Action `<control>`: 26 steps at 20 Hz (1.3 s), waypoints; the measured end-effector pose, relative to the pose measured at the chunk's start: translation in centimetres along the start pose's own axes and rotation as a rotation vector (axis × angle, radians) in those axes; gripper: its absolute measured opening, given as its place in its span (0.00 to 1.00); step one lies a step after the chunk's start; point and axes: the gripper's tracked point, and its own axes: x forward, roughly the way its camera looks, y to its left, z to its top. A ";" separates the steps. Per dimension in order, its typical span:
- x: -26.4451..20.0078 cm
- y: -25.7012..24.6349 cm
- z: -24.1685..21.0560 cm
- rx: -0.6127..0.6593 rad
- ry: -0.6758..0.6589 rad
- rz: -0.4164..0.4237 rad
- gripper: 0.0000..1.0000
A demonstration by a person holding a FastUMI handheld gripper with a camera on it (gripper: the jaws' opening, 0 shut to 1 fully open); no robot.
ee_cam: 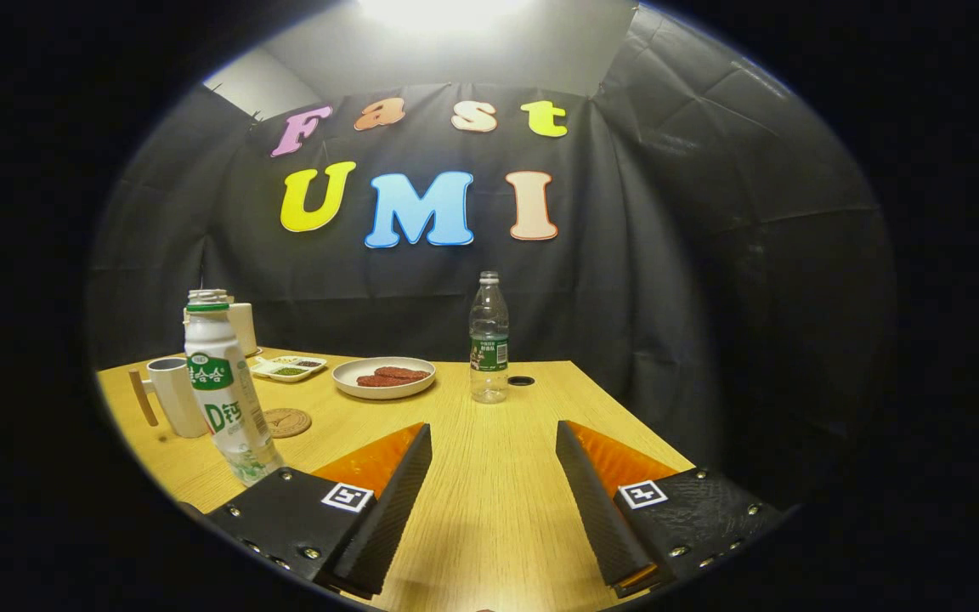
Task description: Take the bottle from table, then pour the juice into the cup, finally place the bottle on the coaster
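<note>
While tool gapes empty, white bottle left of fingers, cup behind.

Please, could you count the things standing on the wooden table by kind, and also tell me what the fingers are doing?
Bottles: 2, white juice bottle with green cap, clear plastic water bottle
Cups: 2, white mug with wooden handle, white cup behind
Dishes: 2, round white plate, divided white tray
Coasters: 1, round cork coaster
Total: 7
Fingers: open, holding nothing.

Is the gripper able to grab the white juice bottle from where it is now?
Probably yes. The gripper is open with nothing between its fingers, and the juice bottle stands upright just off to the left, with bare table beside it.
</note>
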 end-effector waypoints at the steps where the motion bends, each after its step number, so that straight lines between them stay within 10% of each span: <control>1: 0.2 0.0 0.0 -0.003 0.001 -0.001 0.90; 14: 0.3 1.0 6.4 -0.078 -0.120 -0.030 0.90; 26: -5.7 7.7 7.6 0.009 -0.075 0.125 0.90</control>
